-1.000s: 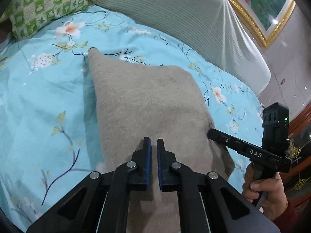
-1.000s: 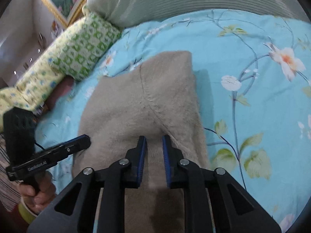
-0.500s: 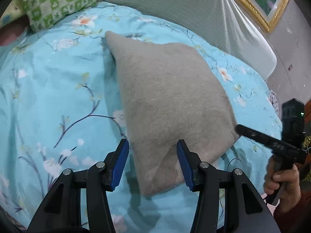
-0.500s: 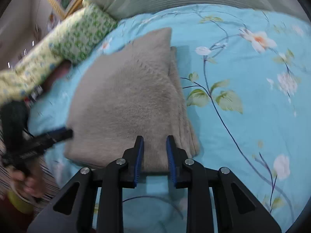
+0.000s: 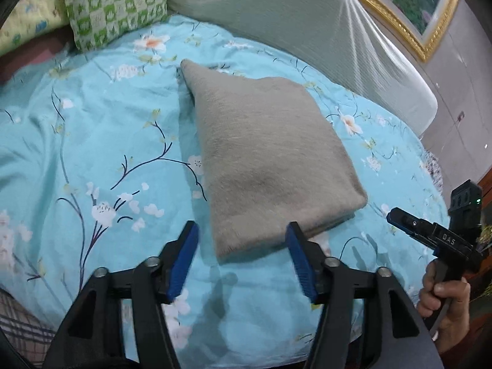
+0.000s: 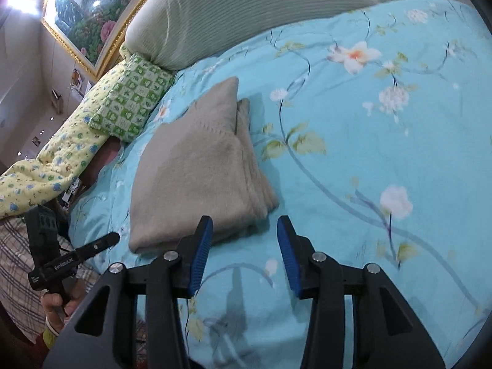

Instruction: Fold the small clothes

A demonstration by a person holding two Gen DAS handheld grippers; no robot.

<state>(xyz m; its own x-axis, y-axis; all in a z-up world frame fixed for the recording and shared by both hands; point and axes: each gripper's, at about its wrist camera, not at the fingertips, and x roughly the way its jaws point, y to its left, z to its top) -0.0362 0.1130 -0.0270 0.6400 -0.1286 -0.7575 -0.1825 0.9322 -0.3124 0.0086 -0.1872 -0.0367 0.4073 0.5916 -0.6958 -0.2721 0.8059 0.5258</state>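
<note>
A folded beige knit garment (image 5: 264,156) lies flat on the light blue floral bedsheet (image 5: 92,141); it also shows in the right wrist view (image 6: 196,172) with stacked layers along its right edge. My left gripper (image 5: 241,233) is open and empty, held just above the garment's near corner. My right gripper (image 6: 244,227) is open and empty, just off the garment's near right corner. The right gripper shows in the left wrist view (image 5: 430,233), and the left gripper in the right wrist view (image 6: 73,255).
A green checked pillow (image 5: 113,3) and a yellow patterned quilt (image 6: 52,166) lie at the head of the bed. A grey striped bolster (image 5: 307,27) runs along the far side. A gold-framed painting (image 5: 409,9) hangs behind it.
Both grippers have opened, let go of the garment and pulled back toward the near bed edge. The garment now lies folded on the sheet.
</note>
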